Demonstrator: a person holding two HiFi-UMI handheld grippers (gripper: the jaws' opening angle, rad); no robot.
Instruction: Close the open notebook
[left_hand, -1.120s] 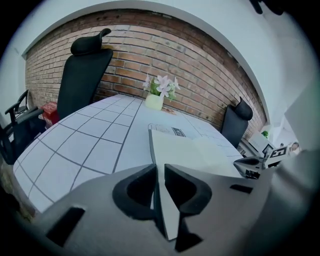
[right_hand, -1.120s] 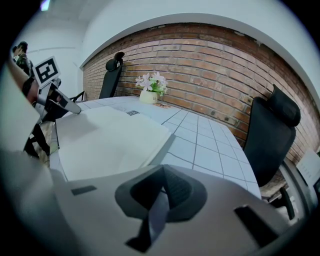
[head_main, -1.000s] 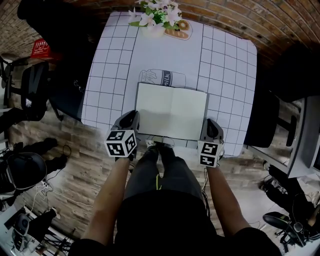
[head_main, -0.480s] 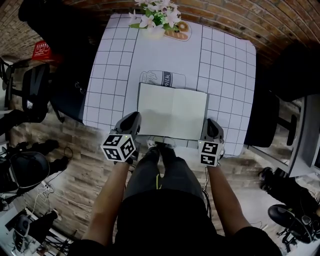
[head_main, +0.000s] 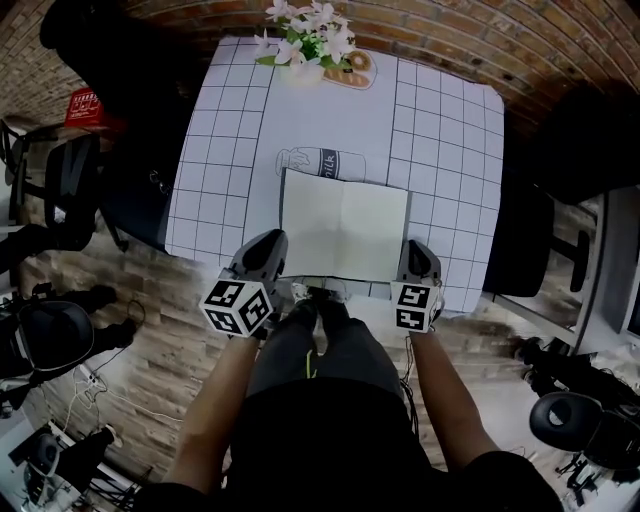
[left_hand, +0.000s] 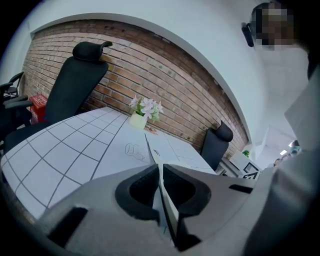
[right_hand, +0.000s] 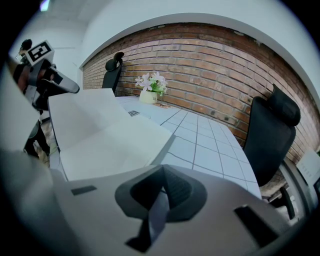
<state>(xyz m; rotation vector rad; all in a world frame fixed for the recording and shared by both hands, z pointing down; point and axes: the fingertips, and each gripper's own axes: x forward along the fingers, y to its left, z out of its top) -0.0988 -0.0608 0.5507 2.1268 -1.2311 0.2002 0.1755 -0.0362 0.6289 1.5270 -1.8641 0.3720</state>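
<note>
The open notebook (head_main: 345, 228) lies with white pages up on the checked tablecloth (head_main: 220, 150), close to the near edge. My left gripper (head_main: 270, 243) is shut on its left leaf. In the left gripper view that leaf (left_hand: 152, 149) runs edge-on between the jaws of my left gripper (left_hand: 160, 172), raised off the table. My right gripper (head_main: 418, 250) sits at the notebook's near right corner. In the right gripper view the jaws of my right gripper (right_hand: 160, 192) meet on a thin dark strip, apparently the cover's edge, with the pages (right_hand: 105, 135) spread to the left.
A vase of white flowers (head_main: 305, 35) stands at the table's far edge, and a milk-bottle drawing (head_main: 325, 160) is printed just beyond the notebook. Black office chairs stand at the left (head_main: 70, 180) and right (head_main: 520, 240). The person's legs (head_main: 310, 340) are at the near edge.
My left gripper has risen and tilted, taking the notebook's left leaf up and slightly inward. The right gripper has stayed put.
</note>
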